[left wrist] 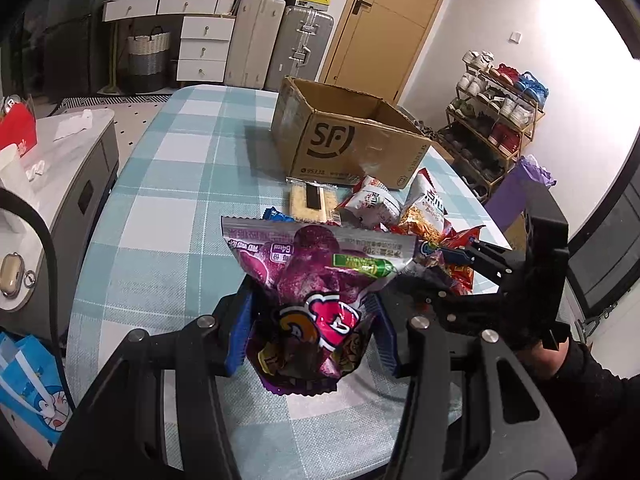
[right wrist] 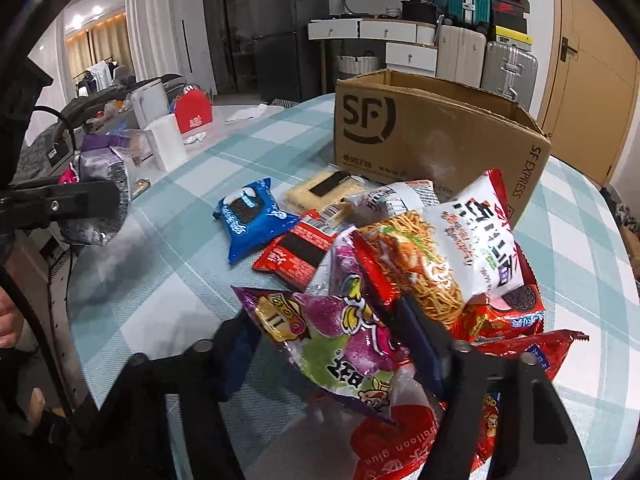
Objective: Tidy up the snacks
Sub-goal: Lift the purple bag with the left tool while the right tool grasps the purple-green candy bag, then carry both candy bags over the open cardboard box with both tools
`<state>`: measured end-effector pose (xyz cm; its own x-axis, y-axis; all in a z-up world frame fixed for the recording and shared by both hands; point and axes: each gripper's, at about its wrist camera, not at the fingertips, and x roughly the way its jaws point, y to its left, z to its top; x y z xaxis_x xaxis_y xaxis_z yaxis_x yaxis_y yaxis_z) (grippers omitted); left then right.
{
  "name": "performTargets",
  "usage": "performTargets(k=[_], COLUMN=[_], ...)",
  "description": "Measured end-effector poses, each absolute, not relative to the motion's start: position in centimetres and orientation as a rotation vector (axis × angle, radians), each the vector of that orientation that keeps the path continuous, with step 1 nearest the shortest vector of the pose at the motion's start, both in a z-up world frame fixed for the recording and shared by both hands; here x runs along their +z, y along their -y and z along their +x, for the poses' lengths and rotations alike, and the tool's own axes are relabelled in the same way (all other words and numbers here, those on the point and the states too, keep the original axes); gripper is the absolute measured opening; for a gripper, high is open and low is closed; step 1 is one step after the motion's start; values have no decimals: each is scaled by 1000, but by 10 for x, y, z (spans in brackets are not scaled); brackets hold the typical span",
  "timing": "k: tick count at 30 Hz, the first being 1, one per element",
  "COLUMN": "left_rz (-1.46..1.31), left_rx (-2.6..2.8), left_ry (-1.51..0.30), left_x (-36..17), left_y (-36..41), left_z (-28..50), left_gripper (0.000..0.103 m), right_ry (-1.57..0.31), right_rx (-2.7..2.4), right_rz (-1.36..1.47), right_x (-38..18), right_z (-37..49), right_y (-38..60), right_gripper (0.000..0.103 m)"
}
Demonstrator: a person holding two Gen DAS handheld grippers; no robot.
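In the left wrist view my left gripper [left wrist: 312, 320] is shut on a purple snack bag [left wrist: 312, 264], held upright above the checked tablecloth [left wrist: 180, 200]. My right gripper [left wrist: 456, 256] reaches into the snack pile [left wrist: 424, 216] on the right. In the right wrist view the right gripper [right wrist: 332, 336] has both pads against a purple and green snack bag [right wrist: 320, 312] at the near edge of the pile. The open cardboard box [right wrist: 432, 132] stands behind the pile. The left gripper [right wrist: 80, 200] with its bag [right wrist: 104, 184] shows at the far left.
A blue cookie pack [right wrist: 250, 216], a cracker pack [right wrist: 324, 192], a red pack [right wrist: 296, 256], a noodle bag [right wrist: 420, 264] and a white bag [right wrist: 476, 232] lie before the box. A grey cabinet [left wrist: 60, 168] stands left of the table, a shoe rack [left wrist: 496, 120] right.
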<state>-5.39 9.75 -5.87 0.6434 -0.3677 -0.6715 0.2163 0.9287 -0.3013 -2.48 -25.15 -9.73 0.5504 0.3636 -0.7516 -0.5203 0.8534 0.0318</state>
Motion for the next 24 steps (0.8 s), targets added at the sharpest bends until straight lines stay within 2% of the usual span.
performTargets(k=[7, 24], left_rz=[-204, -183], left_rx=[-337, -344], left_ry=[-808, -814], left_x=[-59, -51], left_y=[-95, -81], left_z=[-54, -44], left_gripper=[48, 48], right_ry=[-817, -760], right_rx=[579, 691], right_rz=[-144, 46], right_x=[-93, -60], right_z=[-26, -44], right_y=[261, 286], right_gripper=[37, 36])
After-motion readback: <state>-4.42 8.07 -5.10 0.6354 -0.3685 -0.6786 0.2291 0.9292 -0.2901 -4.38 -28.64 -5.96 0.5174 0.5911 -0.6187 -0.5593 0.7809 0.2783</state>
